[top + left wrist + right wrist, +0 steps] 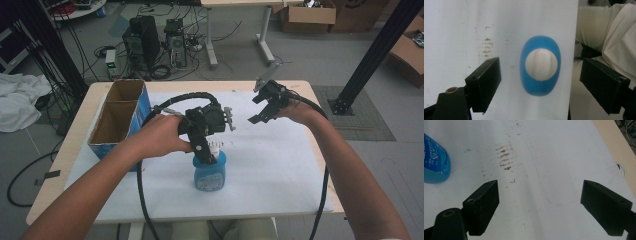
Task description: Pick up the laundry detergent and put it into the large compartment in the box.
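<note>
Tongs (206, 150) in the person's left hand (160, 134) hang right over a blue bottle (210, 172) with a white cap (541, 64). The bottle stands upright on the white sheet (280, 165) that covers the tabletop (80, 120), near the front edge, close to the person. In the left gripper view the camera looks straight down on the bottle: the white cap sits in the middle of the blue oval, between the two black jaws. The jaws are wide apart, one on each side, and they do not touch the bottle. They hold nothing.

The other tongs (262, 107) are in the right hand (300, 112), up in the air over the far right part of the sheet, well apart from the bottle. Their jaws are wide apart too, and nothing is between them. In the right gripper view the blue bottle (434, 160) peeks in at the left edge, and some small brown marks (504, 157) dot the sheet.

A blue cardboard box (120, 117) with two open parts stands at the left side of the tabletop.
</note>
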A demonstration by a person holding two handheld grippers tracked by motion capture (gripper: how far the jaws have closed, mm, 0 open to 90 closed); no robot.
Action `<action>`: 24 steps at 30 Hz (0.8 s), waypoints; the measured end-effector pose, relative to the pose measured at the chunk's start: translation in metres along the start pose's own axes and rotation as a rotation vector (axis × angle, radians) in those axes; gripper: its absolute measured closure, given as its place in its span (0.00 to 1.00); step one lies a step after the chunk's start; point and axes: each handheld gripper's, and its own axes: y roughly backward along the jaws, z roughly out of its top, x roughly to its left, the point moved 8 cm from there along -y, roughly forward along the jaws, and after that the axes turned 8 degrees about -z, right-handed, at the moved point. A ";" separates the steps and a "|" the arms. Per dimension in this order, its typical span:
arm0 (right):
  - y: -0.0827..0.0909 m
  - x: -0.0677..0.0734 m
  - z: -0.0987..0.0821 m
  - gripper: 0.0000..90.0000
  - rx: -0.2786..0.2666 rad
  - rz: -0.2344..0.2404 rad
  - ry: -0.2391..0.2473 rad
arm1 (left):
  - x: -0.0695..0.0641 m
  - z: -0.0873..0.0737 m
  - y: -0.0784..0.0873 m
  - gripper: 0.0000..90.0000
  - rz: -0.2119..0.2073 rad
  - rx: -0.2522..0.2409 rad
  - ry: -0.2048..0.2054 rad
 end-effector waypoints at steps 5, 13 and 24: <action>0.000 0.000 0.000 0.17 0.000 0.000 0.000 | 0.000 0.000 -0.005 0.20 -0.004 0.006 0.001; -0.001 0.001 0.001 0.17 0.001 0.003 0.004 | -0.001 -0.002 -0.016 0.20 -0.013 0.015 0.013; -0.004 0.001 0.001 0.17 0.003 0.005 0.006 | -0.001 -0.002 -0.030 0.20 -0.017 0.040 0.003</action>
